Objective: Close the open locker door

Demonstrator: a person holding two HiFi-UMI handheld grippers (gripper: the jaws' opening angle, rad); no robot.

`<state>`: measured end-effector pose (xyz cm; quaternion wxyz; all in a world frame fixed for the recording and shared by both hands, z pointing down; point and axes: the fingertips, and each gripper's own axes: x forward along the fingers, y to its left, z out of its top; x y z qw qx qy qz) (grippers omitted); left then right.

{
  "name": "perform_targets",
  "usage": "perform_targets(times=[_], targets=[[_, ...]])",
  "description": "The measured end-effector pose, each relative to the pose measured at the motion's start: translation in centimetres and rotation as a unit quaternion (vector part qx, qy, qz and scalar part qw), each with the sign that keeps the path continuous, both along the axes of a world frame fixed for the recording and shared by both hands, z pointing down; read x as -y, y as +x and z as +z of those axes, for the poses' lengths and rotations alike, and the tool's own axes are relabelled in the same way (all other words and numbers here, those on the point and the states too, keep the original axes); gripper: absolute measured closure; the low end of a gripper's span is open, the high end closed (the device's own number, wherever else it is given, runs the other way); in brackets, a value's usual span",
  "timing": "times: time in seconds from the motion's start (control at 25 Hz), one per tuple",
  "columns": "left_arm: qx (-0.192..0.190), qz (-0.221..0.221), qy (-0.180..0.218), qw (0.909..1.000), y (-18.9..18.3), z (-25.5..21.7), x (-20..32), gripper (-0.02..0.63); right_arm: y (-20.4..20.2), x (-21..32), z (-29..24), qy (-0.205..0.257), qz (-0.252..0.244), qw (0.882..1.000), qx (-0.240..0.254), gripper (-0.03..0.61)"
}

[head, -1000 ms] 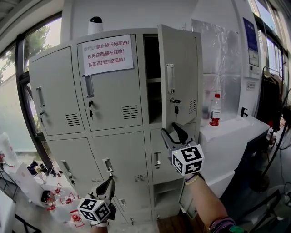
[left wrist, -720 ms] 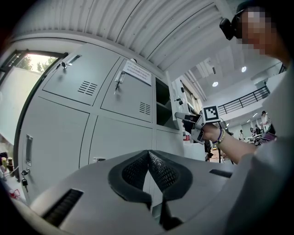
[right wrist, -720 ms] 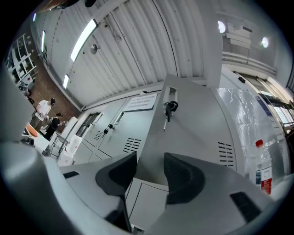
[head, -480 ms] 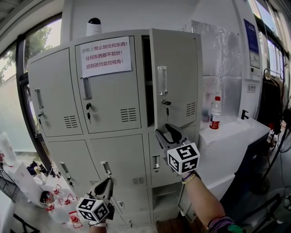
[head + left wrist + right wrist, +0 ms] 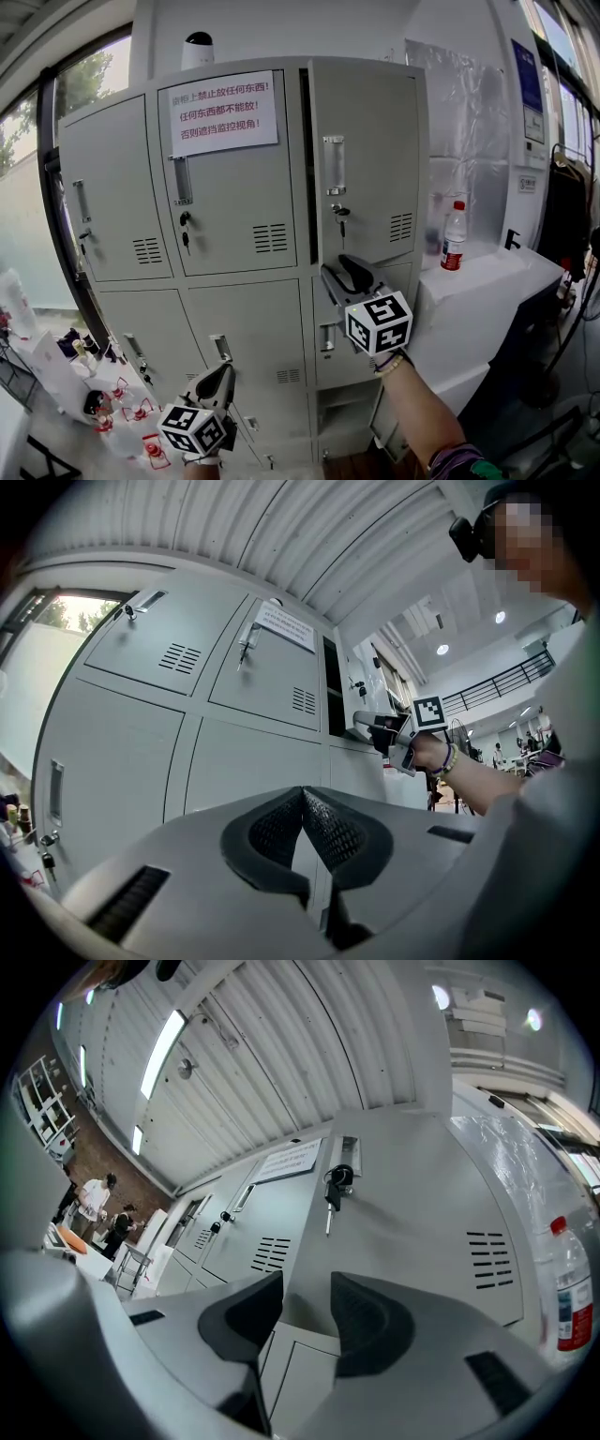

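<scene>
We counted six grey sheet-metal locker doors (image 5: 234,187), set in two rows of three, and six vertical recessed handles (image 5: 181,178), one per door. There was one white paper notice printed in red (image 5: 223,112), one white dome-shaped device with a black top (image 5: 197,49), and one clear plastic bottle with a red cap and red label (image 5: 455,239). We counted two hand-held grippers, the left gripper (image 5: 225,370) and the right gripper (image 5: 339,269), each carrying one white marker cube (image 5: 379,322).

Found the grey steel locker door (image 5: 375,122) at the upper right of the grey metal locker bank (image 5: 253,328), nearly against its frame. Noted the white paper notice (image 5: 223,112) on the door to its left, the clear plastic bottle (image 5: 455,236) on the white counter (image 5: 478,281) to its right.
</scene>
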<state>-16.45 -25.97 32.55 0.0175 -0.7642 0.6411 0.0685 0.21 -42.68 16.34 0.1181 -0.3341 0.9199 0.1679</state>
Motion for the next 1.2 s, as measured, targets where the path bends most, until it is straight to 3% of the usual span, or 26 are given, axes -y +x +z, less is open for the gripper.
perform_targets(times=[0.36, 1.2], targets=[[-0.002, 0.005, 0.001, 1.0, -0.4, -0.1, 2.0, 0.592, -0.7, 2.3, 0.3, -0.011, 0.002, 1.0, 0.006, 0.454], [-0.011, 0.007, -0.018, 0.9998, -1.5, 1.7, 4.6, 0.592, -0.9, 6.7, 1.1, -0.028, 0.032, 0.999, 0.022, 0.591]])
